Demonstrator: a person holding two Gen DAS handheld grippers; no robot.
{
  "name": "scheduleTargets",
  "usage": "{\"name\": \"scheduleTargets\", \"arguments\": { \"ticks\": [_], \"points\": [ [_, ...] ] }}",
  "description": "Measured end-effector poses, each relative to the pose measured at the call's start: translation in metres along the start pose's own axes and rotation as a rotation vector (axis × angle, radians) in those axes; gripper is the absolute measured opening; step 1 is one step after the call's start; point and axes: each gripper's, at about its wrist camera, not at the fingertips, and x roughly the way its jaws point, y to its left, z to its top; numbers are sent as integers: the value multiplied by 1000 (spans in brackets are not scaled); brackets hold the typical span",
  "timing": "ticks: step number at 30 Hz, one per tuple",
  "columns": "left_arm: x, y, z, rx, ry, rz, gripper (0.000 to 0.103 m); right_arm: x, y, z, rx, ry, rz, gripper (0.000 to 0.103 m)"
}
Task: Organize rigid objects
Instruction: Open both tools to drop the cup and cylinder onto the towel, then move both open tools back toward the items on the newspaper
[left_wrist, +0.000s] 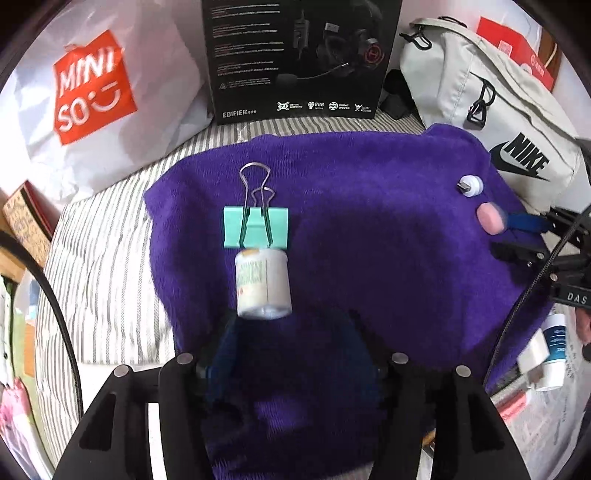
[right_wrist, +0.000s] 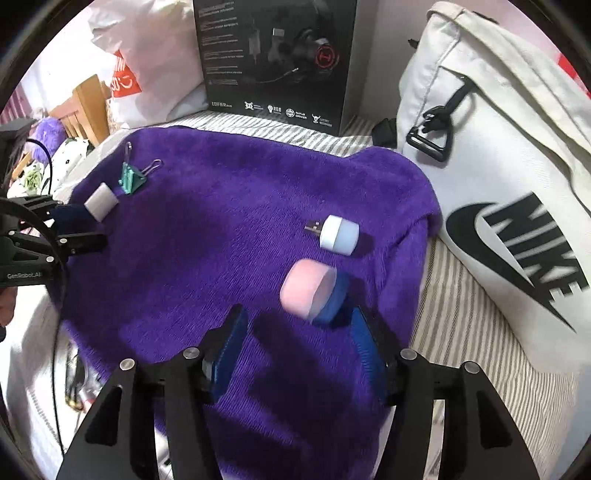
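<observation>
Two grippers are mine, and both stand spread apart, grasping nothing. Just past my left gripper (left_wrist: 291, 332) tips lies a small white bottle (left_wrist: 263, 284) on its side, a smooth cylinder with a paper label; beyond it, touching, a mint binder clip (left_wrist: 255, 226) with wire handles. Just ahead of my right gripper (right_wrist: 295, 325), near its right finger, lies a matte pink cap (right_wrist: 306, 291); further on, a white USB plug (right_wrist: 338, 234). All rest on the fuzzy purple towel (right_wrist: 221, 229). I judge the sorting is only partly done: two loose pairs, well apart.

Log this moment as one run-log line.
left hand-held gripper: open, behind white bottle | right hand-held gripper: open, at pink cap | teal binder clip, USB plug: on purple towel
</observation>
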Motion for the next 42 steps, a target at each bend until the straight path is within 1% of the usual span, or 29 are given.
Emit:
{"name": "scheduleTargets", "arguments": {
  "ticks": [3,6,9,10,15,17,19,23,27,30,32,35,38,40,42],
  "points": [
    [-14,1,-9,-13,-17,6,56,-16,-1,-7,24,-10,-1,59],
    [-36,-2,-20,-21,-43,13,56,-37,-3,-17,62,-35,-1,60],
    [-58,-7,-33,-16,-68,6,56,-60,-4,-34,115,-62,4,66],
    [-64,-11,-38,-14,-76,5,56,-68,-3,-41,129,-72,1,66],
    [-84,-30,-72,-12,-90,-47,56,-99,2,-79,186,-79,-1,66],
    [-81,-37,-83,-33,-74,-76,57,-108,4,-92,208,-87,-4,66],
    [-74,-46,-90,-30,-52,-102,57,-118,5,-104,237,-93,2,66],
    [-64,-63,-97,-25,-29,-106,57,-126,11,-120,259,-94,19,66],
    [-58,-77,-101,1,-8,-89,57,-129,16,-131,270,-93,33,66],
    [-53,-80,-101,12,7,-60,57,-130,18,-136,268,-94,26,66],
    [-52,-81,-99,7,11,-65,57,-130,19,-139,272,-97,31,66],
    [-47,-85,-96,12,24,-48,57,-129,20,-143,282,-99,40,67],
    [-44,-90,-95,39,25,-29,59,-124,23,-148,285,-88,50,67],
    [-45,-88,-97,50,24,-21,61,-121,24,-151,282,-76,50,67],
    [-47,-79,-101,40,30,-5,61,-118,25,-153,280,-68,49,67]
  ]
}}
